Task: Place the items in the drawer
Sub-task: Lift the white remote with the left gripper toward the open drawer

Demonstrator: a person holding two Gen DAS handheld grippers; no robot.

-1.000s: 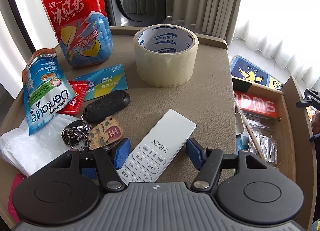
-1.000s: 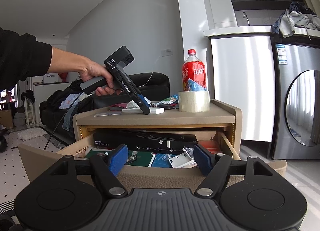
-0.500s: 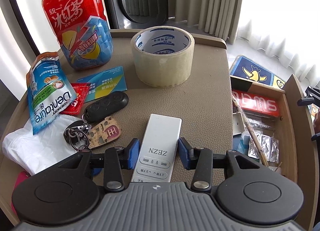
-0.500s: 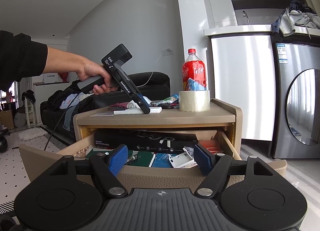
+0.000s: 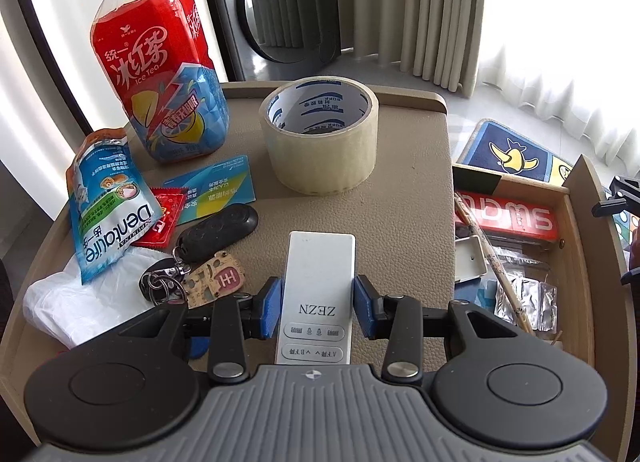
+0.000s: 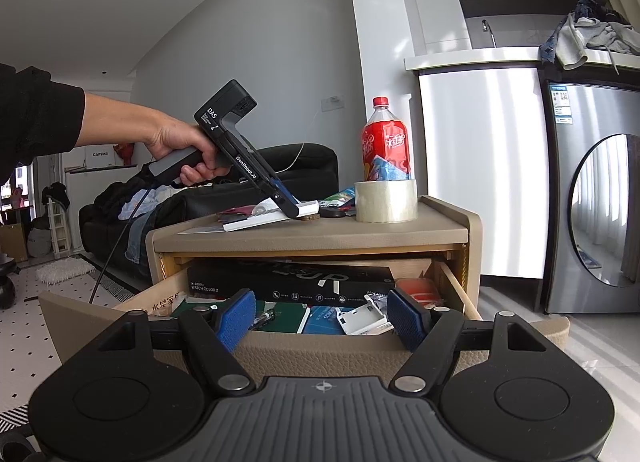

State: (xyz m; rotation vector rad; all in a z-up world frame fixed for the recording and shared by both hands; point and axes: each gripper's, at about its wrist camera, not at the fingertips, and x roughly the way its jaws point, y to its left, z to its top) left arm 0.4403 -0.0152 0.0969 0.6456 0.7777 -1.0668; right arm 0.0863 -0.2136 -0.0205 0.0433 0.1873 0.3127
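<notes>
A white ZEZN remote [image 5: 318, 286] lies lengthwise between the blue pads of my left gripper [image 5: 318, 312], which is shut on its sides. In the right wrist view the remote [image 6: 272, 218] is tilted, its gripped end raised off the tan cabinet top [image 6: 320, 234] under the left gripper [image 6: 294, 211], held by a person's hand [image 6: 180, 144]. The open drawer [image 5: 578, 222] lies to the right, holding a red box [image 5: 508, 216] and foil packets. My right gripper [image 6: 322, 318] hovers open in front of the drawer [image 6: 312, 350], holding nothing.
On the cabinet top stand a red ice tea bottle [image 5: 160, 74] and a tape roll [image 5: 320, 134]. A key fob with keys [image 5: 218, 226], a blue card [image 5: 216, 188], a Dentalife pouch [image 5: 108, 206] and a white bag [image 5: 88, 306] lie at the left.
My left gripper closed from open onto the remote, turned it straight and lifted its gripped end off the top. My right gripper stayed still and open.
</notes>
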